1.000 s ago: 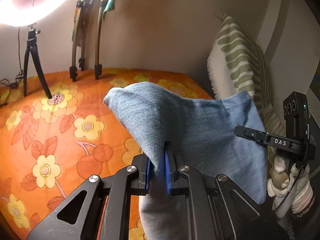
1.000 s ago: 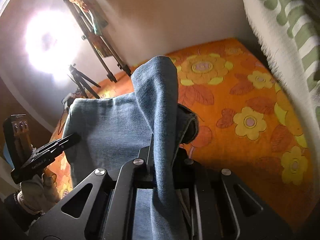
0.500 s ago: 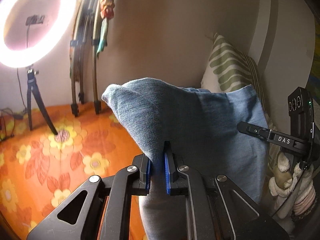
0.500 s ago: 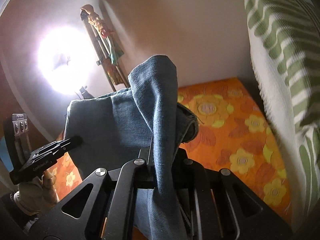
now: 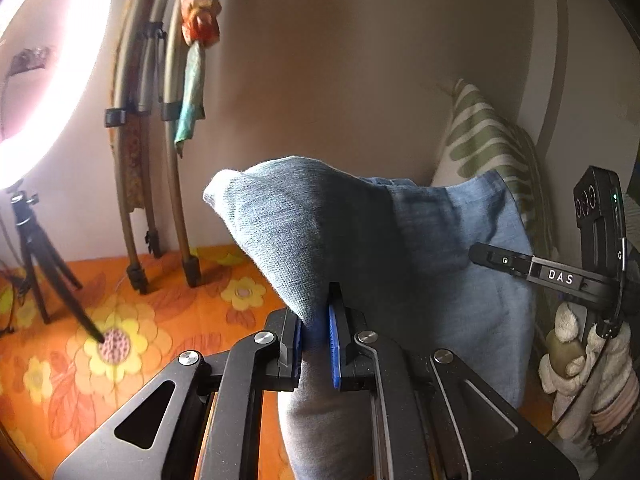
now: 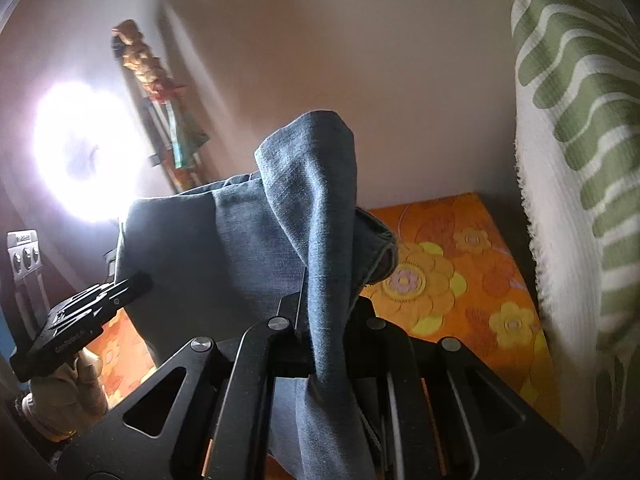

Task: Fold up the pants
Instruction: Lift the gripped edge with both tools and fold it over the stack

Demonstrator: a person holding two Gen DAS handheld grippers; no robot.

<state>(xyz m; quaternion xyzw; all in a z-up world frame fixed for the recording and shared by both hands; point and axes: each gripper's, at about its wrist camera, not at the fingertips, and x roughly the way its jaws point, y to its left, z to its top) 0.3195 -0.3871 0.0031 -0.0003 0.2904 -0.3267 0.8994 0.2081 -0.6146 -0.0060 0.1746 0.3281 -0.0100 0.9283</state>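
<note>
The blue denim pants [image 5: 340, 240] hang in the air between both grippers, above the orange flowered bed cover [image 5: 120, 344]. My left gripper [image 5: 314, 332] is shut on one corner of the pants. My right gripper [image 6: 326, 320] is shut on another bunched edge of the pants [image 6: 312, 200]. The cloth stretches as a sheet between them and drapes down below the jaws. The right gripper's body shows in the left wrist view [image 5: 560, 276], and the left one in the right wrist view [image 6: 80, 312].
A green-and-white striped pillow [image 6: 580, 160] leans at the right. A lit ring light [image 5: 44, 80] on a black tripod [image 5: 36, 260] stands at the left. Curved wooden poles [image 5: 160, 160] lean against the back wall. The flowered cover [image 6: 460, 272] lies below.
Both grippers have risen and tilted upward with the pants; the bed cover has dropped lower in view and more wall shows. The grips have not changed.
</note>
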